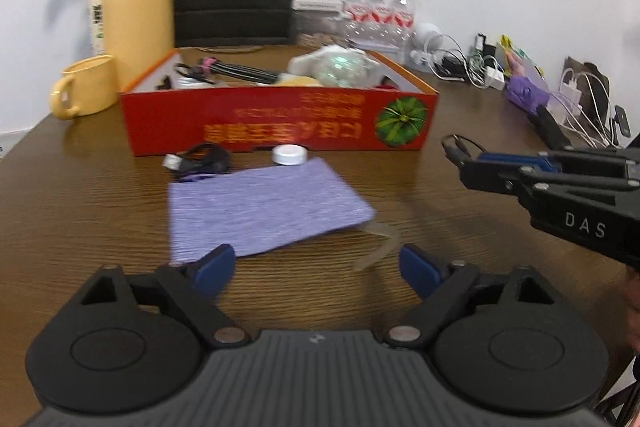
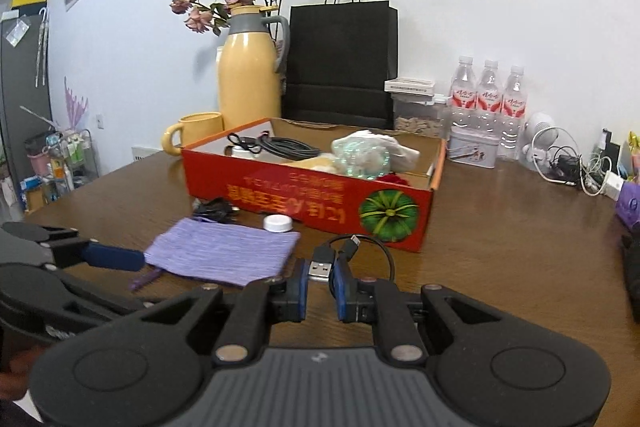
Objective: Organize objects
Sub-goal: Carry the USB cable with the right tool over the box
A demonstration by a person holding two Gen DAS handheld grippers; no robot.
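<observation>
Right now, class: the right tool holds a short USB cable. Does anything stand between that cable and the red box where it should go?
Nothing visible blocks it. The right tool grips the USB cable just short of the red box, whose near wall it must clear. The purple cloth and white cap lie off to the left.

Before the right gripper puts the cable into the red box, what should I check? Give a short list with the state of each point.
1. Right gripper shut on the USB cable: ok.
2. Cable loop hangs free of the table: cannot tell.
3. Red box open on top: ok.
4. Free room in the box: ok, right part looks less full.
5. Left gripper open, away from the box: ok.
6. Purple cloth and white cap not in the path: ok.
</observation>
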